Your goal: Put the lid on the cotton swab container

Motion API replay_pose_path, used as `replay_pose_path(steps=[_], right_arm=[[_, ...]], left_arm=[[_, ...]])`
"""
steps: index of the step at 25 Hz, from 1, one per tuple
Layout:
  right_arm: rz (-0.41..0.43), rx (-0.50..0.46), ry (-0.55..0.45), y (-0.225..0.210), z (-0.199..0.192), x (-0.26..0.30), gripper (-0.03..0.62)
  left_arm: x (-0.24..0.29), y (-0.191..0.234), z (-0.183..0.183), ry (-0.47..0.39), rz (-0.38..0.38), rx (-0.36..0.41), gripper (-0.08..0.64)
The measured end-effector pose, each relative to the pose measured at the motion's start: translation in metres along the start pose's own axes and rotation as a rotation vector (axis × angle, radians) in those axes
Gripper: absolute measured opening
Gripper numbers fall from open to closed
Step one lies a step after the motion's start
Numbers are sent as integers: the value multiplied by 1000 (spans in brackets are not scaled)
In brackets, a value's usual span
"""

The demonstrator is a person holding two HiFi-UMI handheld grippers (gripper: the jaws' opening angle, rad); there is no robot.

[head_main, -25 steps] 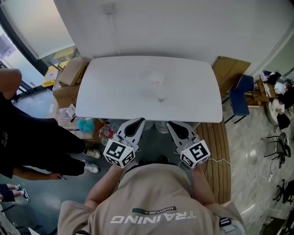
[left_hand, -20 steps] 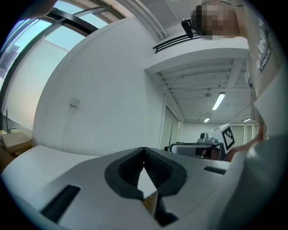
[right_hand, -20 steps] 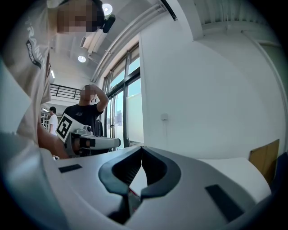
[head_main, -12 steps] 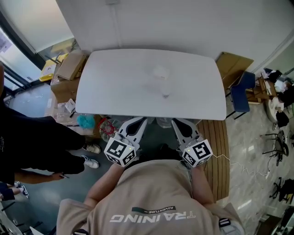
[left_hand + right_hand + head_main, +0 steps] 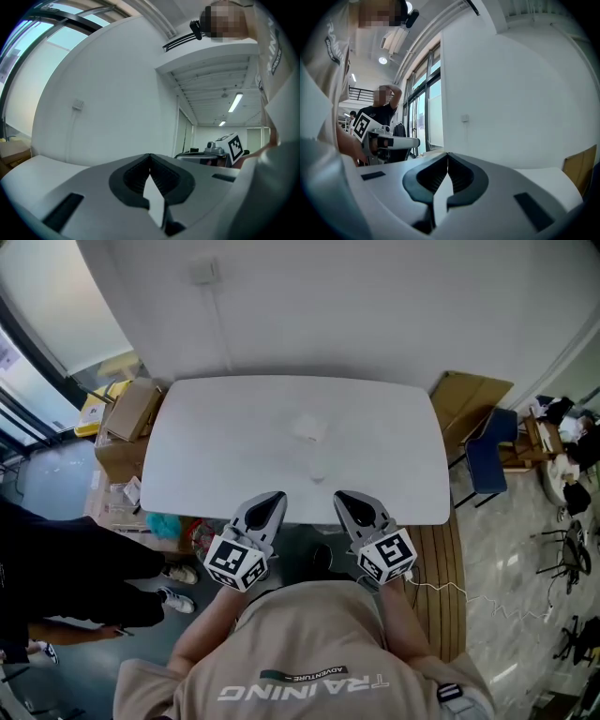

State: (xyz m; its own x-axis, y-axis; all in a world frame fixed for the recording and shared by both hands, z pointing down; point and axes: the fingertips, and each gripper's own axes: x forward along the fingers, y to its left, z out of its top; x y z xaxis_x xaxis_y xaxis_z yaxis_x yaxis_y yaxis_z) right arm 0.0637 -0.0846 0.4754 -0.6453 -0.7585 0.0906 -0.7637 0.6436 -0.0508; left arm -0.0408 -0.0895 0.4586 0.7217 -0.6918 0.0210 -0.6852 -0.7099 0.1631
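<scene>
The left gripper [image 5: 273,496] and right gripper [image 5: 343,496] are held at the worktop's [image 5: 206,456] near edge, jaws closed on nothing, while the apparent lid [image 5: 310,428], mid-worktop just beyond the container [image 5: 319,470], is judged light, stiff, slippery, best gripped across its rim.

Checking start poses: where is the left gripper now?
Head view: the left gripper is at the white table's near edge, claw shut and empty, just left of the right gripper.
</scene>
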Motion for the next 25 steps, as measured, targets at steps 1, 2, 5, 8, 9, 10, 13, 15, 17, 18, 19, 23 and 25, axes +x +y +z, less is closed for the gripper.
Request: replay_pose_path(steps=[1,2,5,8,9,10,13,15,17,18,19,23,25], right_arm=[[6,-6,-5,-9,3,5,17],[13,-16,-10,-18,6,10,17],[37,-61,-10,-41,14,22,18],[59,-69,-8,-61,16,32,18],[65,-68,-8,-66,17,35,17],[71,-68,-7,-70,16,37,18],[83,-67,-4,-81,15,43,18],[88,-64,1,-86,14,46,17],[92,-61,7,-88,14,49,17],[93,-61,11,-88,13,51,18],[94,-62,14,-88,13,52,17],[83,-75,25,-90,13,65,17],[70,-80,36,-92,14,70,17]], left_arm=[[10,5,4,-5,7,8,12],[20,9,8,-11,15,16,12],[47,20,17,-23,40,38,14],[68,31,22,-28,73,44,12],[72,34,23,-29,85,46,12],[76,38,24,-30,96,49,12],[84,45,22,-28,120,40,12],[88,47,21,-23,124,28,12],[91,48,20,-13,124,28,12],[91,49,19,-10,125,28,12],[91,51,19,-8,124,27,12],[97,62,19,-6,113,27,12],[102,66,20,-1,100,26,12]])
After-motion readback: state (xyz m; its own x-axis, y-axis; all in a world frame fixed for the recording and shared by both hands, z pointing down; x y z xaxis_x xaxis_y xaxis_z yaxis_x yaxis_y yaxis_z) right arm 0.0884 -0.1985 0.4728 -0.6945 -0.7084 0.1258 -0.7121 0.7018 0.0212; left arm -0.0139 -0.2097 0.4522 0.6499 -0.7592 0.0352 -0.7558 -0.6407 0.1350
